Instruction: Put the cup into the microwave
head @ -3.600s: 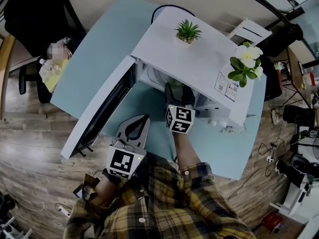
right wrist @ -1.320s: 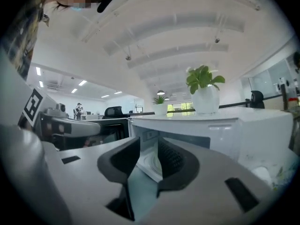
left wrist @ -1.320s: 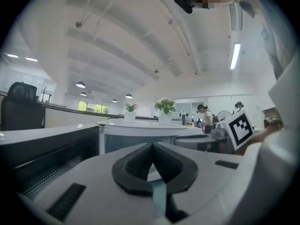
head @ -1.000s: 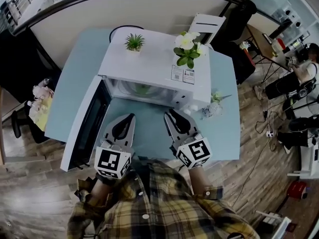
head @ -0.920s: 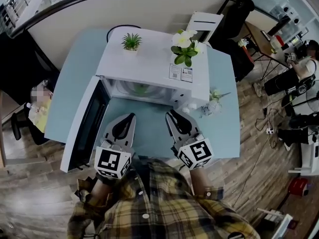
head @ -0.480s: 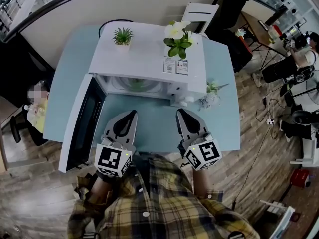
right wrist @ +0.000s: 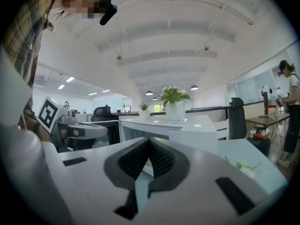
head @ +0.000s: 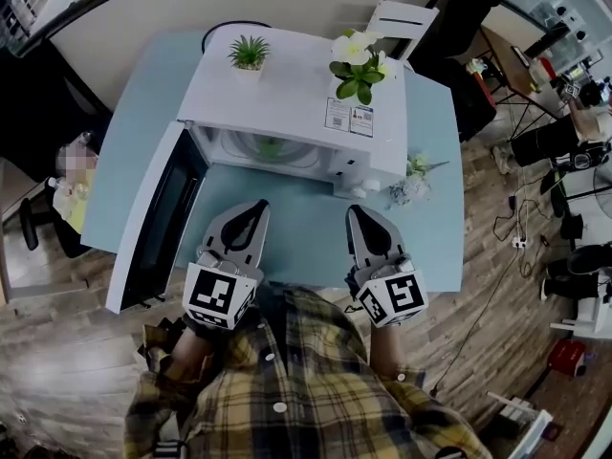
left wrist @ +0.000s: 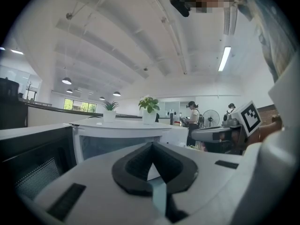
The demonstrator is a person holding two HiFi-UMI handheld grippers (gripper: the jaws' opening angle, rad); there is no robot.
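Right claw [head: 360, 212] just closed empty before microwave [head: 287, 103], cup [head: 271, 147] seemingly inside.

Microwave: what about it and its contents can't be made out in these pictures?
Microwave cavity, head view: the top overhangs it; only a green shape shows, too small to identify.
Cavity, left gripper view: lower part hidden behind the left gripper.
Labels on the top, head view: too small to read.

Bare table [head: 287, 232] leads to the open microwave [head: 287, 103]; its swung door [head: 158, 223] walls the left.
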